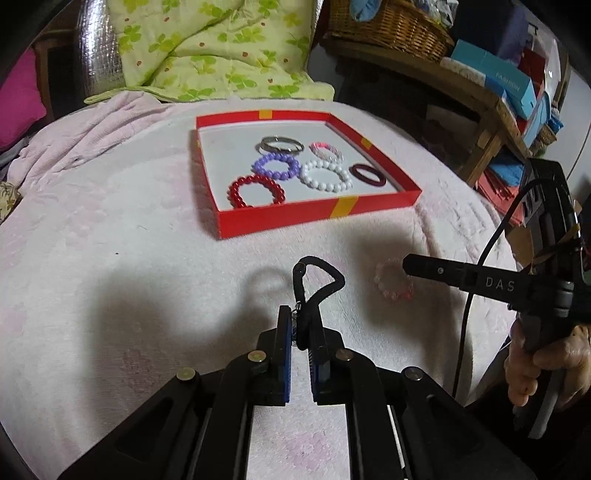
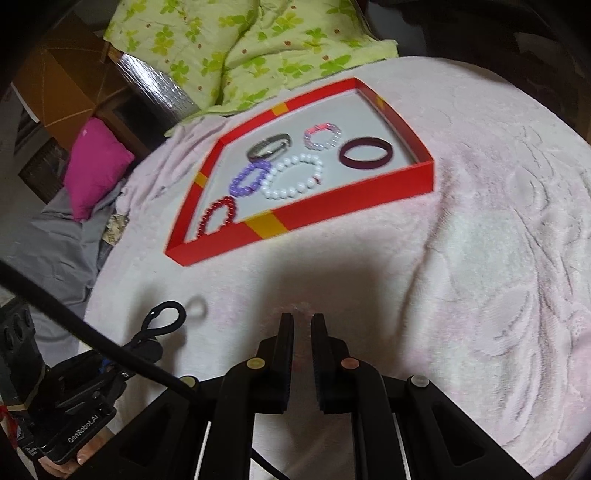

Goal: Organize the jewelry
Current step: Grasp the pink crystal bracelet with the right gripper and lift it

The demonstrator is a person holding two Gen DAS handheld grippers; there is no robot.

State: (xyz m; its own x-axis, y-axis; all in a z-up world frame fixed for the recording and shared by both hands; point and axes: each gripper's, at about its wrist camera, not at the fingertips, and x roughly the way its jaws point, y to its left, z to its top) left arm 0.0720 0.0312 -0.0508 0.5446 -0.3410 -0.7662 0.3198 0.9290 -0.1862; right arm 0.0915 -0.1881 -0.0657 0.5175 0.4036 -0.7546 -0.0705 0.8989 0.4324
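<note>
A red tray (image 1: pixel 280 219) (image 2: pixel 354 197) lies on the pink blanket and holds several bracelets: red beads (image 1: pixel 255 191), purple beads (image 1: pixel 277 166), white beads (image 1: pixel 326 175), a silver bangle (image 1: pixel 282 144), a pink-clear bracelet (image 1: pixel 327 150) and a dark maroon bangle (image 1: pixel 367 174) (image 2: pixel 365 152). My left gripper (image 1: pixel 300 317) is shut on a black cord bracelet (image 1: pixel 318 280), held above the blanket; it also shows in the right wrist view (image 2: pixel 166 319). A pale pink bead bracelet (image 1: pixel 392 280) lies on the blanket at the tips of my right gripper (image 2: pixel 303 321), whose jaws stand nearly closed around it.
A green floral quilt (image 1: pixel 221 48) lies behind the tray. A magenta cushion (image 2: pixel 96 162) is at the left. A wooden shelf (image 1: pixel 480 107) with a wicker basket (image 1: pixel 391 26) and boxes stands at the right.
</note>
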